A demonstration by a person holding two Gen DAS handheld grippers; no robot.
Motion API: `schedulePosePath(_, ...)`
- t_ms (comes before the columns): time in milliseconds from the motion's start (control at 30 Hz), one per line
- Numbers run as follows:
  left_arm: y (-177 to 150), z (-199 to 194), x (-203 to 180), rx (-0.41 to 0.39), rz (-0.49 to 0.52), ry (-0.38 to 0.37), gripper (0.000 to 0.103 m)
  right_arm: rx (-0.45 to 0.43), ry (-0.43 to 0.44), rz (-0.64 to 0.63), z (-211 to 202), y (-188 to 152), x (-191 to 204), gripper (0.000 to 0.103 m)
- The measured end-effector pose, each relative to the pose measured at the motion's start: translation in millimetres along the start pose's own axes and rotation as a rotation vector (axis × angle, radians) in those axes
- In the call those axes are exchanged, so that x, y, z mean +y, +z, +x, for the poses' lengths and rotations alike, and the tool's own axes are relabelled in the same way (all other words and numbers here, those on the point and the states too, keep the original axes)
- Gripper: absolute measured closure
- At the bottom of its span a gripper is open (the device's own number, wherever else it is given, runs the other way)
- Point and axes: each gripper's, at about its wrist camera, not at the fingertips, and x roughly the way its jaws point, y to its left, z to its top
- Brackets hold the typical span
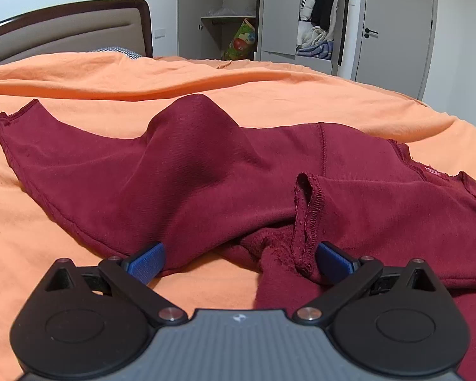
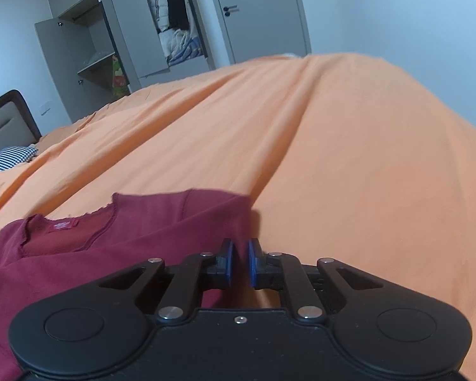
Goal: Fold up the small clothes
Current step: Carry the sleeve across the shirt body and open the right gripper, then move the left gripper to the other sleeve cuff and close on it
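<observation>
A dark red shirt (image 1: 200, 171) lies crumpled on the orange bedspread (image 1: 79, 95), with a raised hump at its middle. My left gripper (image 1: 240, 263) is open at the shirt's near edge. Its blue pads (image 1: 147, 265) stand wide apart on either side of a bunched hem fold (image 1: 304, 222), with neither pad pressing on it. In the right wrist view the same shirt (image 2: 111, 241) shows its neckline and label (image 2: 60, 226). My right gripper (image 2: 240, 260) has its pads nearly together, and the shirt's right edge runs down between them.
The orange bedspread (image 2: 333, 158) stretches wide to the right of the shirt. A padded headboard (image 1: 63, 31) and a checked pillow (image 2: 9, 157) are at the far left. An open wardrobe (image 1: 314, 16) with clothes and a closed door (image 1: 393, 31) stand beyond the bed.
</observation>
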Motion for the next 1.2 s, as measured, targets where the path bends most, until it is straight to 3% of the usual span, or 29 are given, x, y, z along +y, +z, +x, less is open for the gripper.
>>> schedulePosePath(67, -1.5, 1.7, 0.2, -0.001, 0.004, 0.001, 0.0, 0.001, -0.002, -0.006, -2.5, -1.7, -3.5, 0.088)
schedulePosePath(167, -4.4, 0.9, 1.2, -0.014, 0.005, -0.001, 0.0, -0.019, -0.007, -0.022, -17.7, -9.6, -5.4, 0.061)
schedulePosePath(300, -6.5, -0.4, 5.0, -0.027, -0.011, -0.015, 0.0, -0.075, -0.076, -0.134, -55.1, -35.3, 1.3, 0.024)
schedulePosePath(433, -7.7, -0.2, 6.1, -0.031, -0.016, -0.02, 0.0, -0.12, -0.122, -0.274, -91.7, -76.3, 10.9, 0.009)
schedulePosePath(567, -8.3, 0.5, 4.8, -0.035, -0.011, -0.015, 0.0, -0.124, -0.158, -0.434, -96.1, -104.7, 27.9, 0.006)
schedulePosePath(700, -10.6, 0.0, 5.0, -0.045, -0.012, -0.015, 0.0, -0.172, -0.208, -0.542, -79.7, -111.0, 47.9, 0.005)
schedulePosePath(800, -11.7, -0.3, 5.7, -0.05, -0.015, -0.018, 0.0, -0.258, -0.342, -0.546, -66.4, -106.4, 55.3, 0.005)
schedulePosePath(900, -11.9, 0.1, 6.3, -0.05, -0.017, -0.022, 0.0, -0.298, -0.489, -0.448, -61.4, -98.5, 49.0, 0.001)
schedulePosePath(967, -12.7, 0.0, 6.4, -0.053, -0.015, -0.022, 0.0, -0.291, -0.487, -0.397, -61.9, -96.5, 41.8, 0.001)
schedulePosePath(1100, -13.2, -0.6, 6.1, -0.059, -0.013, -0.021, 0.0, -0.238, -0.464, -0.41, -54.0, -98.4, 41.5, 0.001)
schedulePosePath(1200, -6.2, -8.6, 11.4, -0.051, -0.017, -0.063, 0.0, -0.204, -0.408, -0.411, -58.3, -98.3, 43.9, 0.001)
